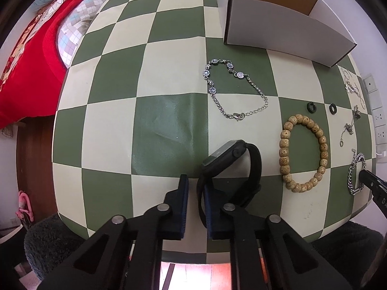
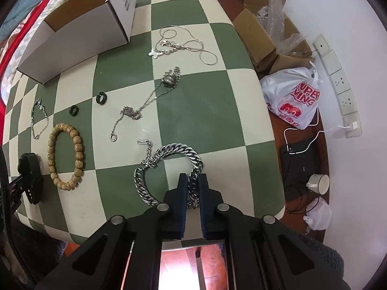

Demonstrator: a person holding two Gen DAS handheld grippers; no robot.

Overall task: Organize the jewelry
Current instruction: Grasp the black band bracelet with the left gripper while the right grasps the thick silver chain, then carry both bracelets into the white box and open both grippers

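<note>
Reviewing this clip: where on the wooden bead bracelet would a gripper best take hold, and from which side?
The wooden bead bracelet lies flat as an open oval on the checkered table. I'd probably come straight down and pinch one long side, one finger inside the loop and one outside. Its right side seems the better choice, as the black watch crowds the left.
</note>
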